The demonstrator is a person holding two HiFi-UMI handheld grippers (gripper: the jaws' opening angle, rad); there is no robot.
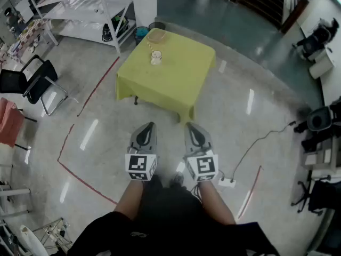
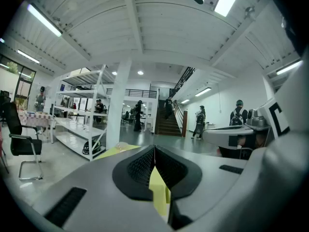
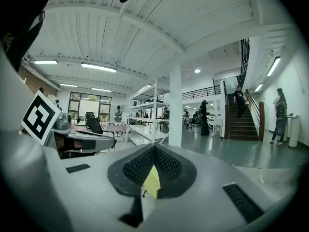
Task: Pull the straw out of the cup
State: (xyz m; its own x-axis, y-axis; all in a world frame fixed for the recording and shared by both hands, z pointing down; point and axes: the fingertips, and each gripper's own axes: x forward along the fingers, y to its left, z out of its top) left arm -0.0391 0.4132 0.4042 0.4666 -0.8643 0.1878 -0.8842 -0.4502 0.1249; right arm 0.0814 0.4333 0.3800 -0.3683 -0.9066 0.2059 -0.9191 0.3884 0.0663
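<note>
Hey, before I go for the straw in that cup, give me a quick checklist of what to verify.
1. Cup upright on the table: ok.
2. Straw standing in the cup: ok.
3. Cup within reach: not ok, the table lies well ahead of both grippers.
4. Left gripper open to grasp: not ok, jaws together, nothing held.
5. Right gripper open: not ok, jaws together, nothing held.
6. Which way the straw leans: cannot tell, too small.
</note>
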